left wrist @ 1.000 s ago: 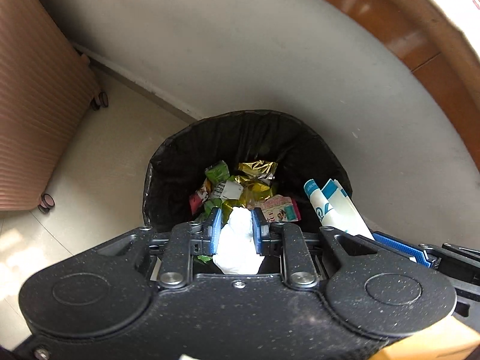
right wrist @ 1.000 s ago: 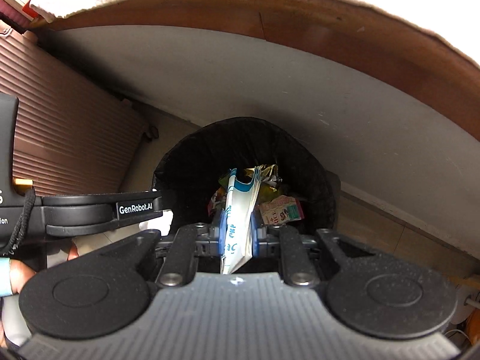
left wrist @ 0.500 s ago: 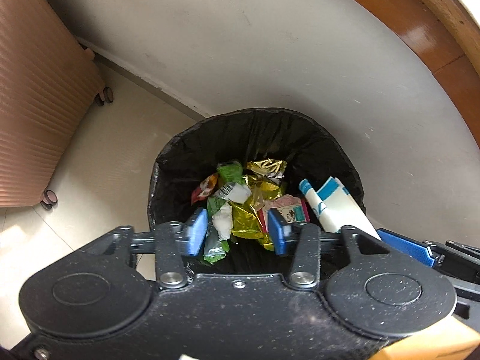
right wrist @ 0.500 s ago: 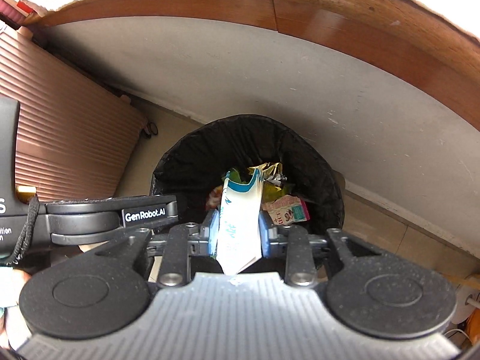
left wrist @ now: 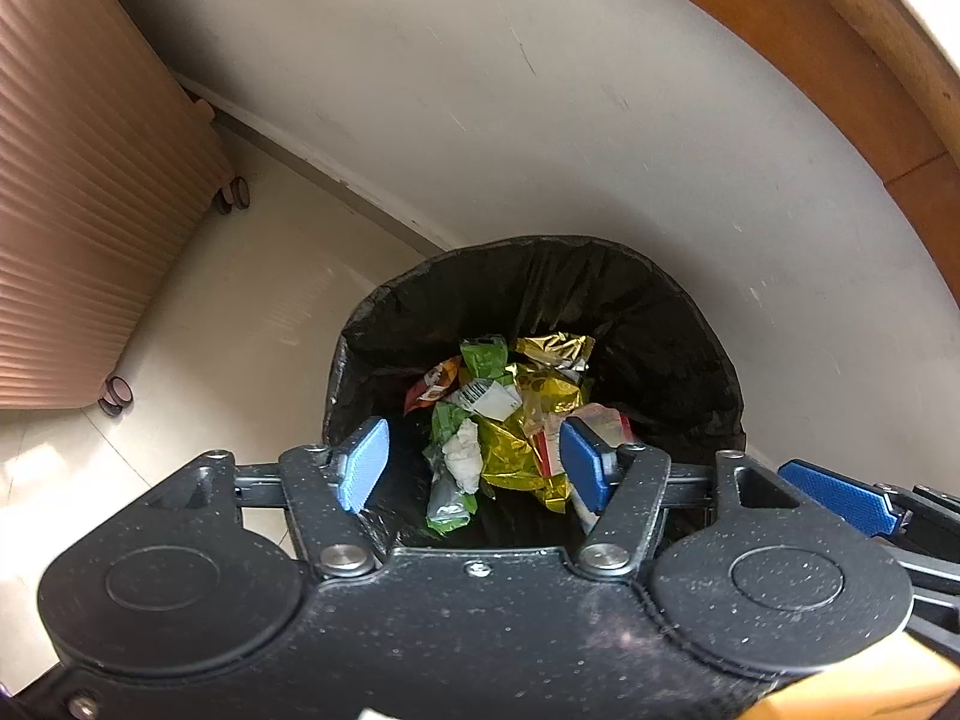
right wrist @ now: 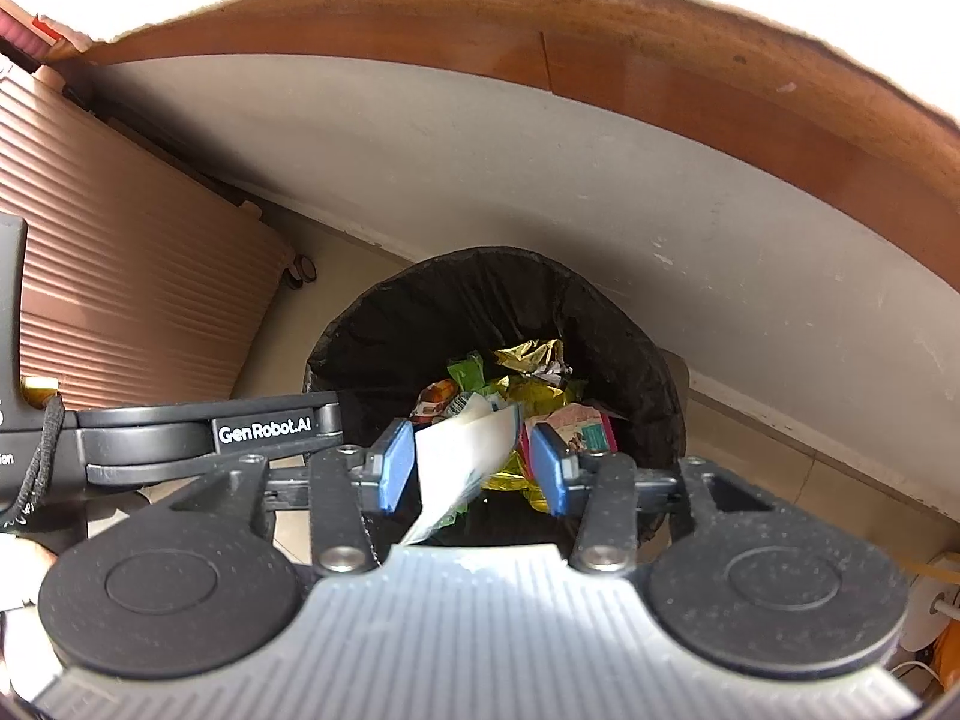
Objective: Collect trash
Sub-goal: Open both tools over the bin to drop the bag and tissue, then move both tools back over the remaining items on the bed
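Both sets of fingers are opening over the bin, the left gripper empty above its crumpled tissue, the right gripper loosing a white wrapper between its pads, so hold steady until it drops clear inside.

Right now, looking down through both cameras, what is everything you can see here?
Bin: one, black liner, on the floor against the wall.
Wrappers: several, green, gold, red and pink, piled inside the bin.
Crumpled tissue: one, white, lying on the wrappers.
White and blue packet: one, loose between the right gripper's pads, over the bin.
Suitcase: one, pinkish-brown, ribbed, on wheels, beside the bin.
Wall: grey-white, behind the bin.
Wooden edge: brown, above the wall.
Floor: pale tiles.
Left gripper: black, blue pads, jaws opening, nothing between them.
Right gripper: black and grey, blue pads, jaws opening.
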`<state>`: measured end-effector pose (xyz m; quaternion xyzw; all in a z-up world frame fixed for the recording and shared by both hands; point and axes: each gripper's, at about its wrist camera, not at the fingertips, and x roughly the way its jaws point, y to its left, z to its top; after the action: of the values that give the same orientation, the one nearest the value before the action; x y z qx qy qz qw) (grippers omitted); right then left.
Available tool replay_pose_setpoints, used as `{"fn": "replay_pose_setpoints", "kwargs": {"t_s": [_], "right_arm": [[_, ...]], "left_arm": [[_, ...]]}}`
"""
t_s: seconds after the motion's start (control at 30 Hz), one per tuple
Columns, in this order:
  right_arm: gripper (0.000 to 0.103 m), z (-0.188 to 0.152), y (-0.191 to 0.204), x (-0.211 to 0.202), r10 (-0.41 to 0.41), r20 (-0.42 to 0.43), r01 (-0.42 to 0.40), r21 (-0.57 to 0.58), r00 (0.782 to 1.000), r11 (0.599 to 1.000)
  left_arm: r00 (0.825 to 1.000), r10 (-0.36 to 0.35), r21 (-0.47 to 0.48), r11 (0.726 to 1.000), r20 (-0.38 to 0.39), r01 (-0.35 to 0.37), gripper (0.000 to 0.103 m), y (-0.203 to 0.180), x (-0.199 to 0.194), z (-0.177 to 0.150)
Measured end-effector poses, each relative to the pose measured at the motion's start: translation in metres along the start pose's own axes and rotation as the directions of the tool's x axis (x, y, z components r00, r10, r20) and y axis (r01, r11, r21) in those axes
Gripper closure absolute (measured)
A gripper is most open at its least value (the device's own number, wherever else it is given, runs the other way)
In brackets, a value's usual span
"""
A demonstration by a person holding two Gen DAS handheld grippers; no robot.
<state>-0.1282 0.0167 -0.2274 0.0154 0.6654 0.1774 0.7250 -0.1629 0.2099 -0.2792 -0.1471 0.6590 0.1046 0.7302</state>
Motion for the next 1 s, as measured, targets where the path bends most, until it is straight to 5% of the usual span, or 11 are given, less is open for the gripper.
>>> {"fn": "replay_pose_setpoints", "kwargs": {"t_s": [0.33, 0.67, 0.87, 1.0], "right_arm": [[0.037, 0.005, 0.004, -0.023, 0.015, 0.049, -0.014, -0.03, 0.999, 0.999], [0.035, 0.017, 0.009, -0.094, 0.015, 0.18, -0.006, -0.05, 0.984, 0.999], [0.033, 0.032, 0.005, -0.161, -0.032, 0.313, 0.036, -0.006, 0.949, 0.999], [0.032, 0.049, -0.009, -0.206, -0.092, 0.418, 0.068, 0.072, 0.904, 0.995]], "left_arm": [[0.999, 0.029, 0.014, 0.999, 0.044, -0.03, 0.033, -0.001, -0.021, 0.005], [0.986, -0.009, 0.087, 0.996, 0.169, -0.005, 0.031, -0.018, -0.096, 0.018], [0.957, -0.086, 0.17, 0.985, 0.278, 0.039, 0.026, -0.035, -0.158, 0.038], [0.931, -0.155, 0.233, 0.969, 0.33, 0.079, 0.022, -0.055, -0.193, 0.059]]}}
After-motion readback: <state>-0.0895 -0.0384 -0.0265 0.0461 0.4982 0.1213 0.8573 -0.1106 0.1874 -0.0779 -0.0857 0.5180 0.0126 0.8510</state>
